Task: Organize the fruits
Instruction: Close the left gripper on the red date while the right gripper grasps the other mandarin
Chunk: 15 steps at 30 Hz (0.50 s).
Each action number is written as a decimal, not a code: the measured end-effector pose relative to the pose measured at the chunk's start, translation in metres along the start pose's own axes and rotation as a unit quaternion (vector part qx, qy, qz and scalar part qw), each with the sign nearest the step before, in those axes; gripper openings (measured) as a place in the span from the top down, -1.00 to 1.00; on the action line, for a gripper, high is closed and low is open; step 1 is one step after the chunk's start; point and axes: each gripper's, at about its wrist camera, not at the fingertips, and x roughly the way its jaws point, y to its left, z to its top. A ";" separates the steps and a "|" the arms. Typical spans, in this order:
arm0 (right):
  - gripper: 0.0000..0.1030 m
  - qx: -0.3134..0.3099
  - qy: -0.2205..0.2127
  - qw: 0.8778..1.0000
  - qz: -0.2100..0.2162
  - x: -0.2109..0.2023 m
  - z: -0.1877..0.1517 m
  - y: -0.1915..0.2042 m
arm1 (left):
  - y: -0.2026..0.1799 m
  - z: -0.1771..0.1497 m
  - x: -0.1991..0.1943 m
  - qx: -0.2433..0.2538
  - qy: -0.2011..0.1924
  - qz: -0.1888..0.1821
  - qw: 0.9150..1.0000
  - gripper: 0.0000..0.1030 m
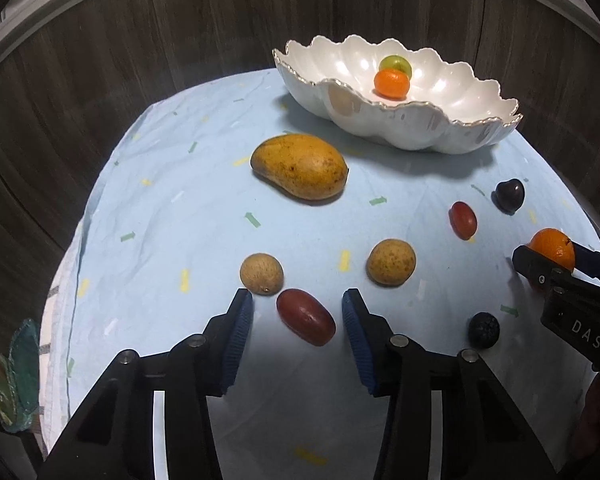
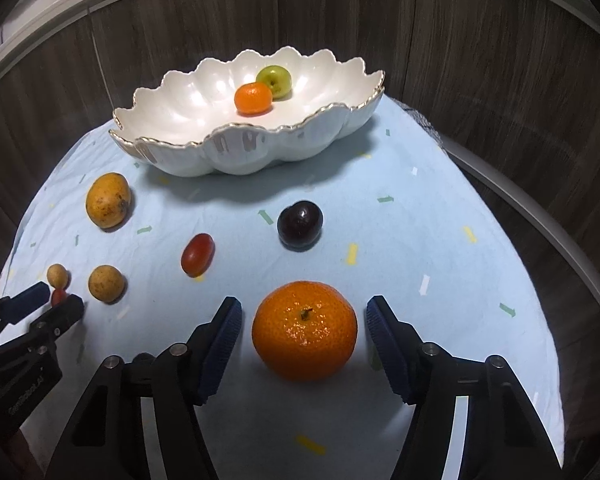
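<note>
Between right claw [image 2: 304, 330] pads: tangerine [image 2: 305, 330]

You have one bowl [image 2: 172, 152], two tangerines [image 2: 305, 330] [image 2: 253, 98], one green fruit [image 2: 274, 80], one mango [image 1: 299, 166], two brown fruits [image 1: 391, 262] [image 1: 261, 273], two red dates [image 1: 306, 317] [image 1: 463, 220], one plum [image 2: 300, 224], one black berry [image 1: 483, 330].
</note>
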 end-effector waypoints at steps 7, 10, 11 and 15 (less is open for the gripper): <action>-0.09 -0.005 -0.003 1.000 -0.003 0.003 -0.002 0.001 | 0.000 -0.003 0.000 -0.006 -0.004 -0.005 1.000 0.20; 0.05 -0.006 -0.004 1.000 -0.002 0.002 -0.001 0.001 | 0.000 -0.003 -0.001 -0.007 -0.004 -0.010 1.000 0.30; 0.05 -0.007 -0.004 1.000 -0.003 0.002 -0.001 0.002 | 0.000 -0.003 -0.001 -0.006 -0.004 -0.010 1.000 0.34; 0.07 -0.008 -0.006 1.000 -0.003 0.002 -0.001 0.002 | -0.002 -0.004 -0.002 -0.001 -0.006 -0.009 1.000 0.46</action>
